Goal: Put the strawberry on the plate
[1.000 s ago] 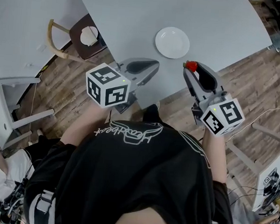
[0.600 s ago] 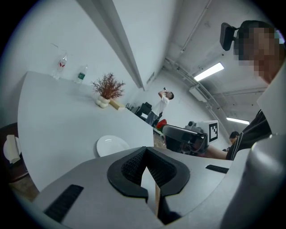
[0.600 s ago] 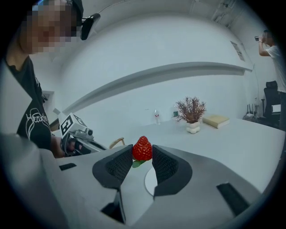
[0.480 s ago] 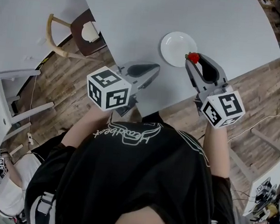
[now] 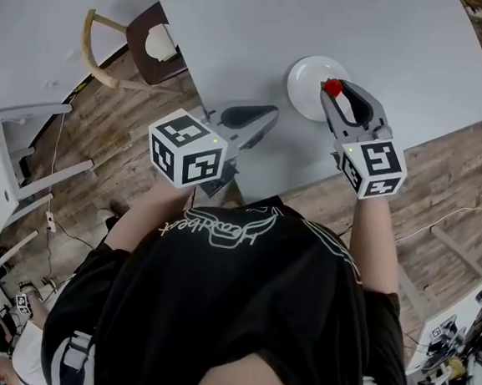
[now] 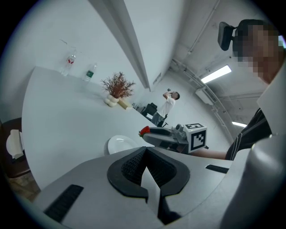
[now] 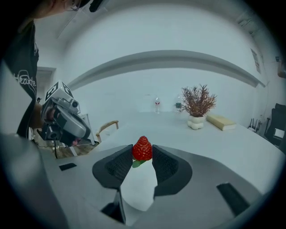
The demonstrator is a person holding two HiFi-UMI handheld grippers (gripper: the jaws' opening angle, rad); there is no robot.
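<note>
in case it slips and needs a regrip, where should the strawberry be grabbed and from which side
Grip the strawberry across its broad lower body, just above the green leaves, coming in from the side, as the right claw does now. It tapers toward the tip, so pads placed higher would likely slide off.

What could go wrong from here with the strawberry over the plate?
The right gripper pinches the strawberry only at its fingers' tips, so it might slip early. In the head view it sits over the right part of the plate, not its middle; released there, it may roll off. The plate lies near the edge of the table, so it could reach the floor.
</note>
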